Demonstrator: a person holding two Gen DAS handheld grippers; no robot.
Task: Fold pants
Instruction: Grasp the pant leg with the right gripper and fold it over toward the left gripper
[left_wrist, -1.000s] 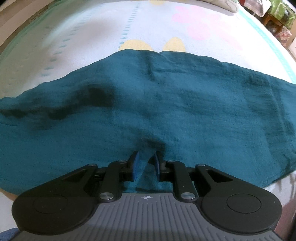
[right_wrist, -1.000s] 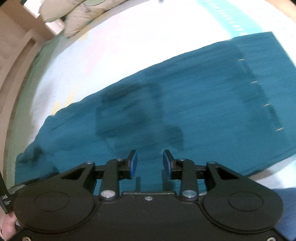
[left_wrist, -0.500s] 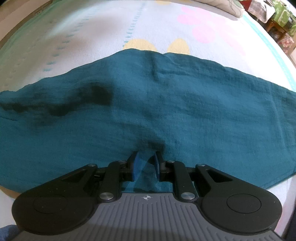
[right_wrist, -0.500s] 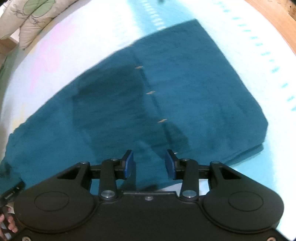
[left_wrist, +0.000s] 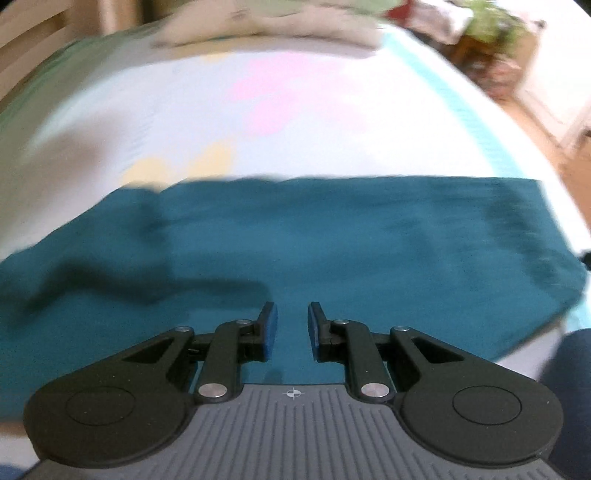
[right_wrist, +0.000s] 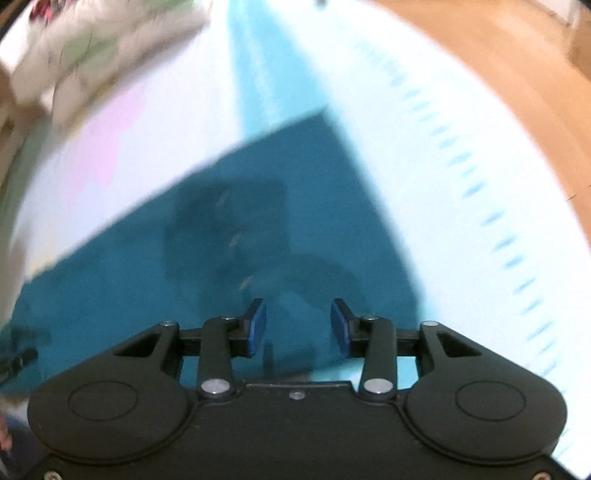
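Teal pants (left_wrist: 332, 251) lie spread across the bed, blurred by motion. My left gripper (left_wrist: 291, 328) sits at their near long edge, its jaws a narrow gap apart with a pinch of the teal cloth between the blue pads (left_wrist: 271, 332). A dark raised crease runs left from its fingers. In the right wrist view the pants (right_wrist: 221, 229) end in a straight edge at the right. My right gripper (right_wrist: 298, 326) hovers over that end near the front corner. Its jaws are opening, and cloth lies below them with nothing pressed between the fingertips (right_wrist: 256, 326).
The bed sheet (left_wrist: 295, 110) is white with pink and yellow shapes and a turquoise stripe (right_wrist: 258, 74). Pillows (left_wrist: 258, 22) lie at the far side. Wooden floor (right_wrist: 498, 55) lies past the bed's right edge. A dark blue sleeve or leg (left_wrist: 569, 369) shows at the right.
The left gripper has drawn back and risen with the cloth, so the pants' whole right end now shows. The right gripper slid toward the pants' end and its jaws spread wider.
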